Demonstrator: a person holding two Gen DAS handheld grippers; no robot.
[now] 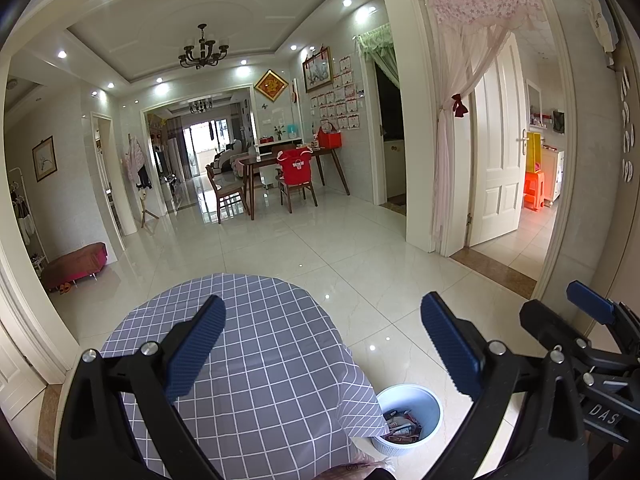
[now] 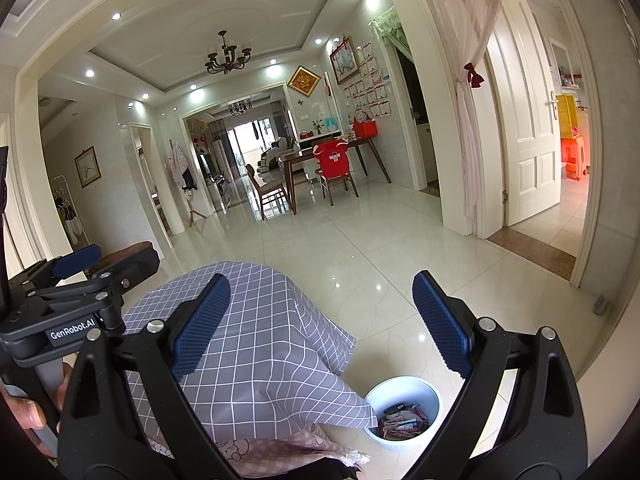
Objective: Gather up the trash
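A white round bin [image 1: 416, 400] stands on the floor by the table's right side, with several crumpled wrappers [image 1: 402, 424] inside. The right wrist view shows the same bin [image 2: 404, 390] and wrappers [image 2: 402, 420]. My left gripper [image 1: 324, 352] is open above the grey checked tablecloth [image 1: 260, 360], its blue pads [image 1: 196, 348] wide apart and holding nothing. My right gripper [image 2: 322, 326] is open too, over the cloth's [image 2: 256, 344] right edge. The left gripper [image 2: 76, 264] shows at the right view's left, and the right gripper [image 1: 592, 304] at the left view's right edge.
Glossy tiled floor [image 1: 320, 240] stretches ahead to a wooden dining table [image 1: 288, 160] with chairs. A doorway with a white door [image 1: 500, 152] and pink curtain lies to the right. A low red bench [image 1: 76, 264] sits at the left wall. A hand [image 2: 24, 412] grips the left handle.
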